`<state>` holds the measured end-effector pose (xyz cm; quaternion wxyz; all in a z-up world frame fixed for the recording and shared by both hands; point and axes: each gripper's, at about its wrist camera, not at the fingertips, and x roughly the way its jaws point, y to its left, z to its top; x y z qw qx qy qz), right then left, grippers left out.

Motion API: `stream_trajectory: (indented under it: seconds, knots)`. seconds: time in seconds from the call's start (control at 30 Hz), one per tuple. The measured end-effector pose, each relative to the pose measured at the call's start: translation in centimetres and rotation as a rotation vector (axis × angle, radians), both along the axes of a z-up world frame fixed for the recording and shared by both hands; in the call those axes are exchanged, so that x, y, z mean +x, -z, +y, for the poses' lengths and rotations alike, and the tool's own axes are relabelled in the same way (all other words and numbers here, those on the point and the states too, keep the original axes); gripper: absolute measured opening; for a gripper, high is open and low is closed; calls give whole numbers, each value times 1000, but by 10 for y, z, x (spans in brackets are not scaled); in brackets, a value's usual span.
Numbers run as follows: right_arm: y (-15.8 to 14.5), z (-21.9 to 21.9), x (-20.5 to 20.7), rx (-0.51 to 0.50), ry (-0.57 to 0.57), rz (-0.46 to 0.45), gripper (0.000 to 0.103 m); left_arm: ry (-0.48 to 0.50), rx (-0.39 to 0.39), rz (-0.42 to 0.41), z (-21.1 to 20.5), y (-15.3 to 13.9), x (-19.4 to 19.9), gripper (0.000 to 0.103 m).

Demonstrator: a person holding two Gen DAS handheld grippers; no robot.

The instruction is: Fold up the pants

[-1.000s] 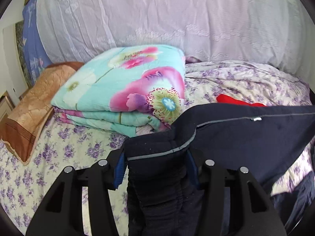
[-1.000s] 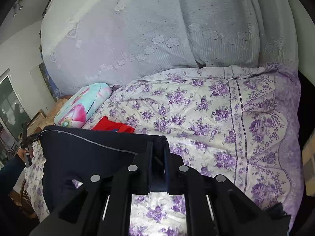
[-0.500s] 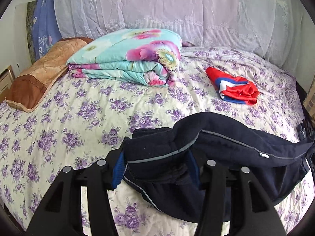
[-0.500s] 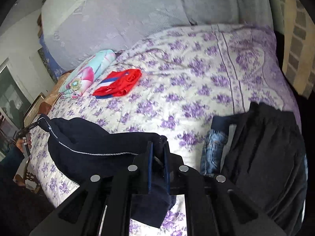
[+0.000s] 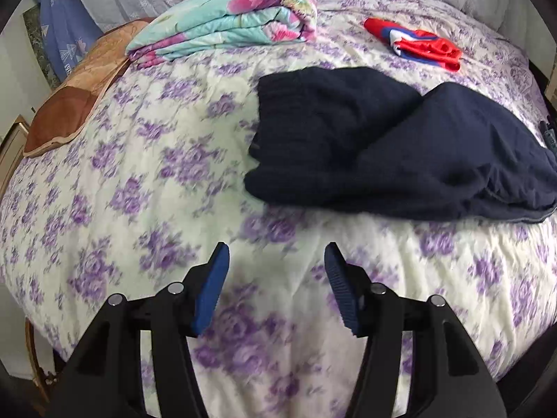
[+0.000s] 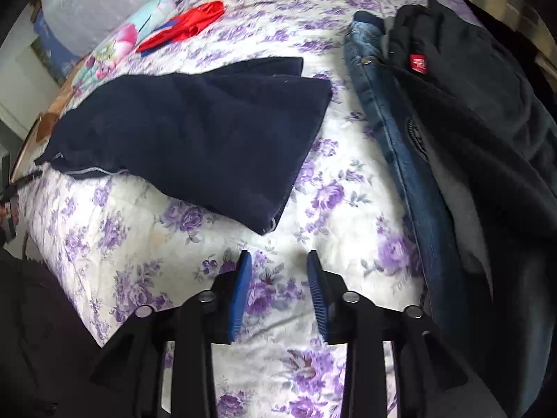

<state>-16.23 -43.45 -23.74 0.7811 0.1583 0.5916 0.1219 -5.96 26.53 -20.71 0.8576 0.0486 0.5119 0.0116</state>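
The dark navy pants (image 5: 393,146) lie folded over on the floral bedspread (image 5: 139,160), ahead and to the right of my left gripper (image 5: 276,261). That gripper is open and empty, hovering over bare bedspread short of the pants. In the right wrist view the same pants (image 6: 209,132) lie ahead and to the left of my right gripper (image 6: 278,264), which is open and empty, just short of the pants' near corner.
A folded teal floral quilt (image 5: 226,17) and a brown pillow (image 5: 80,90) lie at the far left. A red and blue garment (image 5: 424,43) lies beyond the pants. Blue jeans (image 6: 393,132) and dark clothes (image 6: 487,122) are piled at the right.
Both grippers let go of the navy pants, opened and pulled back. The pants went from hanging between them to lying flat on the bed.
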Motion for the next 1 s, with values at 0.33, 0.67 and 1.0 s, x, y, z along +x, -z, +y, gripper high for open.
stream_trajectory:
  seconds: [0.33, 0.67, 1.0]
  knots:
    - [-16, -66, 78, 320, 358, -112, 69, 0, 57, -206, -47, -82, 45, 70]
    - [35, -27, 119, 289, 159, -21, 38, 64, 396, -8, -104, 20, 74, 72]
    - [-14, -41, 162, 341, 80, -192, 9, -114, 315, -27, -77, 20, 60, 84]
